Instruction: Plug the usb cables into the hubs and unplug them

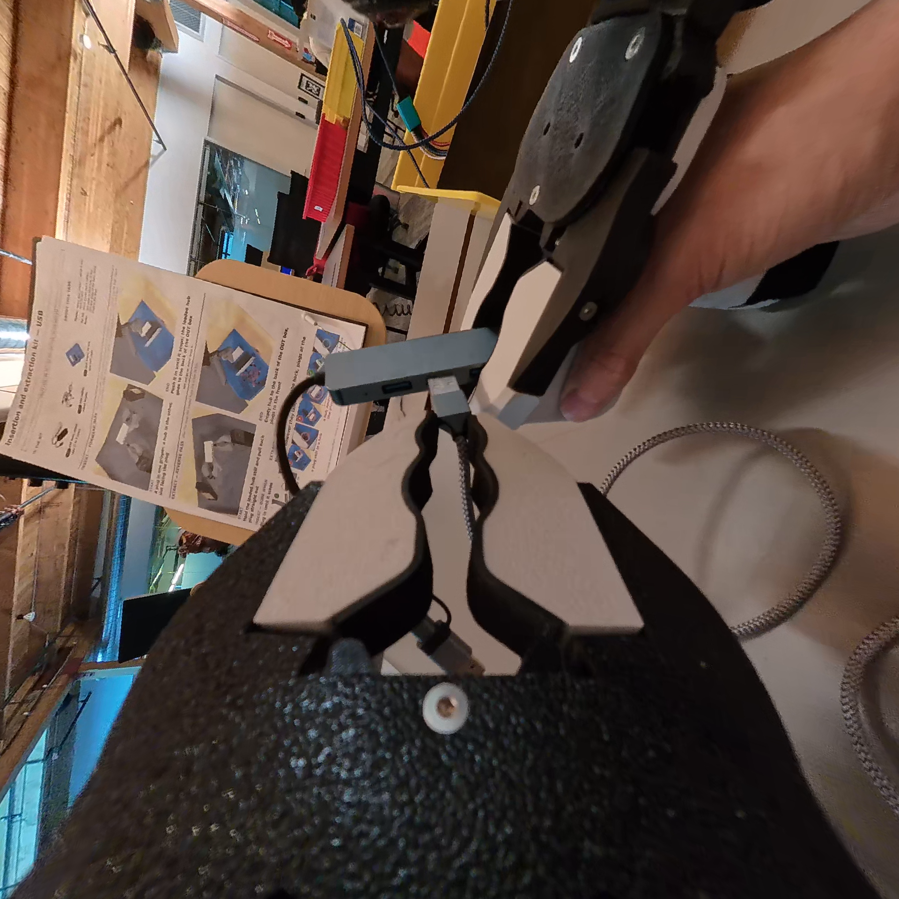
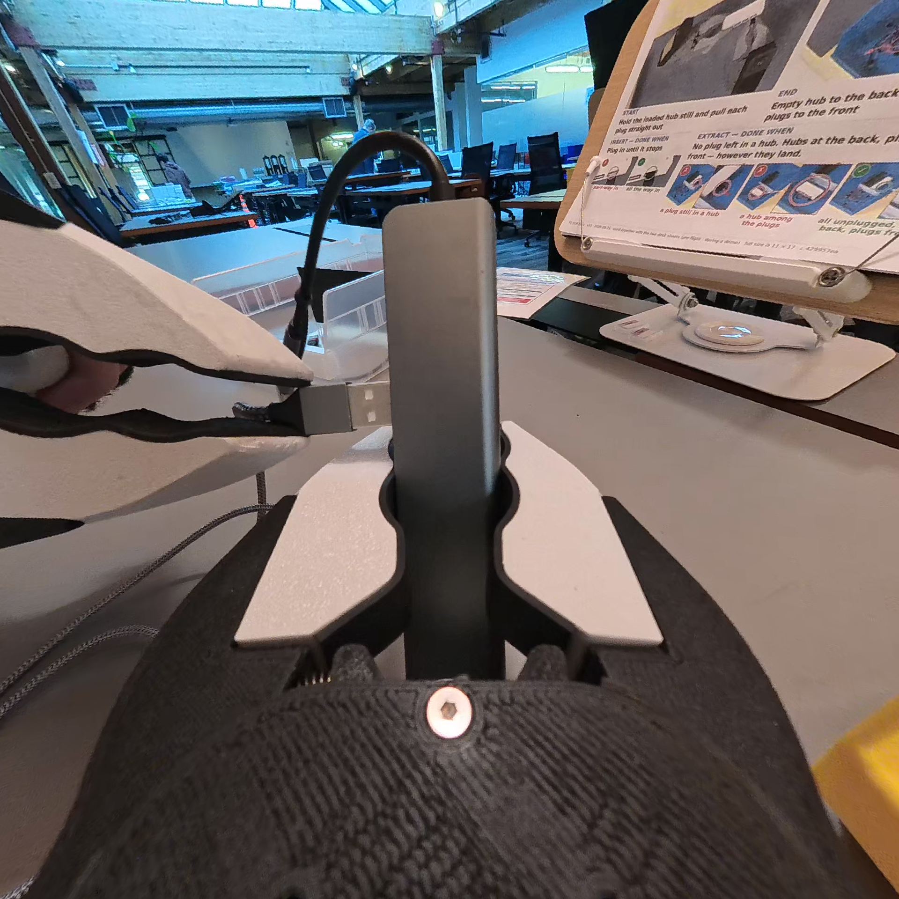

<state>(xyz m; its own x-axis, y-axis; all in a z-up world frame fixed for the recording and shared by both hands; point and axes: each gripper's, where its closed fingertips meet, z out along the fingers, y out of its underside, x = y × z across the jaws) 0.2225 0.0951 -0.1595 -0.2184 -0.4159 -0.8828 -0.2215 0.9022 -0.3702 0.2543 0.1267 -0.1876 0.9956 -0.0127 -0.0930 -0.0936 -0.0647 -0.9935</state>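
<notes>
The pale counter [image 2: 681,486] carries a tilted stand with an instruction sheet [image 2: 759,146], behind and to the right of the grey USB hub [image 2: 440,340]. The right tongs [image 2: 447,467] are clamped on the hub's near end, holding it above the counter. The left tongs [image 2: 296,406] are pinched narrow on a grey USB plug [image 2: 340,406], whose metal tip just meets the hub's left side. The plug's braided cable [image 1: 778,535] loops on the counter below the hub.
</notes>
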